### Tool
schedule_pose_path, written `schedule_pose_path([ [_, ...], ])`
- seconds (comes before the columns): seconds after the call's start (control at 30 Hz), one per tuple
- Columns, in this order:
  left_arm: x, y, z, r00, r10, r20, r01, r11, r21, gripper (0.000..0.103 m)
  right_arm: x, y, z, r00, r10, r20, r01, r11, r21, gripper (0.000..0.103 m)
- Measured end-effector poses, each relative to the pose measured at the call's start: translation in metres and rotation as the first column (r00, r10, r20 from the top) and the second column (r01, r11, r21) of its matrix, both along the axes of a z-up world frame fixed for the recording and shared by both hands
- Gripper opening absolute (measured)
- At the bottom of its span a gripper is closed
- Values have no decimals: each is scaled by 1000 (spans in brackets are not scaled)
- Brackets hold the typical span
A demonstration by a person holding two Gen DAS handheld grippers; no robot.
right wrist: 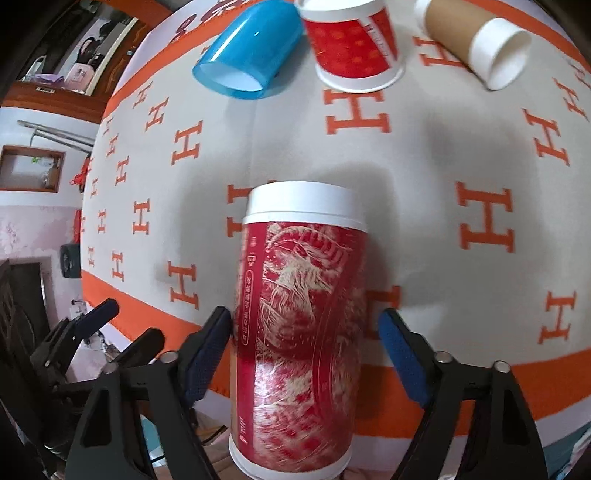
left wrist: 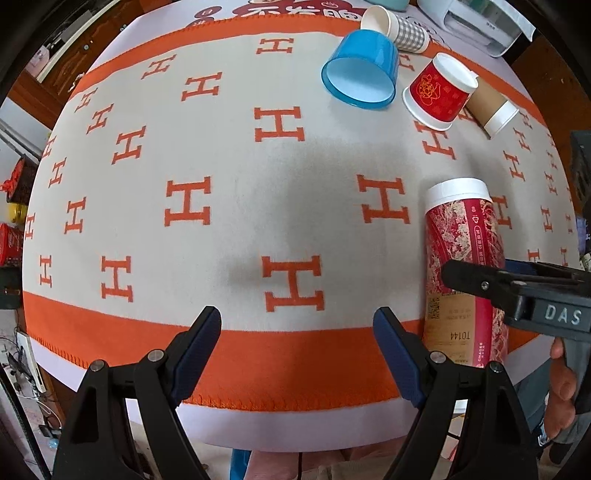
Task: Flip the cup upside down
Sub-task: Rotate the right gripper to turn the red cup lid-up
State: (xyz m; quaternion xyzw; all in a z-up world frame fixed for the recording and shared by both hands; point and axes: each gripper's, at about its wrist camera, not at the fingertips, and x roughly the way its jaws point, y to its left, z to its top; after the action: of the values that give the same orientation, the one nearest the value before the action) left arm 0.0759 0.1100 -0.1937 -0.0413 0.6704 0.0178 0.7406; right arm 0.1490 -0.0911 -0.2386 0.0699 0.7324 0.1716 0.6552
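Between the fingers of my right claw (right wrist: 304,325) sits the tall red cup (right wrist: 299,325), its white-rimmed end pointing away from me over the bench (right wrist: 443,221) and its other end towards the camera. The left pad (right wrist: 210,350) looks pressed against the cup's side; the right pad (right wrist: 399,354) seems to stand just off it, though the fisheye bends that edge so much that I cannot say for certain whether the grip has closed. I read the claw as narrowed around the cup rather than firmly clamped.

My left claw (left wrist: 297,332) hangs wide and holds nothing, low over the orange border of the cloth (left wrist: 258,354), well to the side of the cup. At the far end of the bench lie a blue cup (left wrist: 360,70), a small red cup (left wrist: 439,92), a brown sleeved cup (left wrist: 491,107) and a checked cup (left wrist: 395,27), all apart from my work.

I judge the step in hand to be the grasp, or the very start of the turn. Next I would need both pads seated firmly on the cup's body, then a lift clear of the cloth and a roll of the wrist until the open end faces down, before setting it squarely on the bench.
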Motion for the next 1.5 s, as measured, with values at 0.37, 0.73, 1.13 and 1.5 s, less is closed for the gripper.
schedule_pose_path([
  [0.37,6,-4,4,1000,-22,21,22,1000,-7,83,-19,-3,5,998,-54,22,52,997,62,73],
  [0.73,2,-4,26,993,-27,118,25,1000,13,83,-42,-19,66,971,-111,210,96,992,78,73],
  [1.13,9,0,46,950,36,310,-54,997,50,83,-40,-27,109,746,-124,654,115,992,57,73],
  [1.5,4,10,41,916,120,382,-146,988,40,83,-79,-7,87,540,36,841,35,997,-65,74],
])
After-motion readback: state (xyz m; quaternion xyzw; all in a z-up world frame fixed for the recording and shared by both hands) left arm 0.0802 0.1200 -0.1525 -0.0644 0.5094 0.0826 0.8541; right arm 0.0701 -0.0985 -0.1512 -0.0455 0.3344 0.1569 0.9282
